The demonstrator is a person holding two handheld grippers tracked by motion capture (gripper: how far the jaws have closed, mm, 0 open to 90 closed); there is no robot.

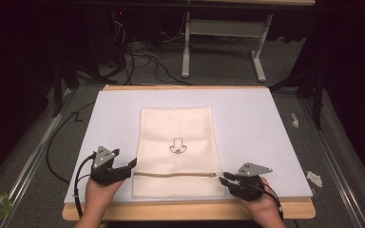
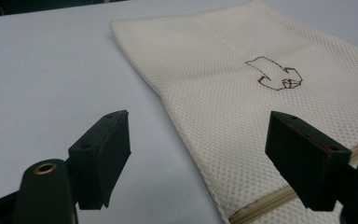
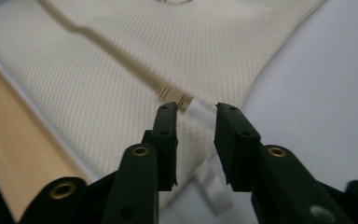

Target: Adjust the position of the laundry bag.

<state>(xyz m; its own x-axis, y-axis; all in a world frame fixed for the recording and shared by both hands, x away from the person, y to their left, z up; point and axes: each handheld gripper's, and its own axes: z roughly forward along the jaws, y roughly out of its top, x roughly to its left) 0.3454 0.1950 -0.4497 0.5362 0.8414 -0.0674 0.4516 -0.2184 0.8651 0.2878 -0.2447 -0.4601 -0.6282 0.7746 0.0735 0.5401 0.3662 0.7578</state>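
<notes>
Cream mesh bag lies flat mid-bench, outline drawing at centre, tan zipper near its 6 o'clock edge. Left claw wide; right claw narrow, flanking the zipper pull.

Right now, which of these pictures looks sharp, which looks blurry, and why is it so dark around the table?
High view: light falls on the white sheet and mesh zipper bag; the floor and table frame behind sit in gloom. Left gripper view: the mesh weave and embroidered logo are crisp, with no glare. Right gripper view: the zipper and cloth look soft and smeared, while the right gripper reads sharper.
</notes>
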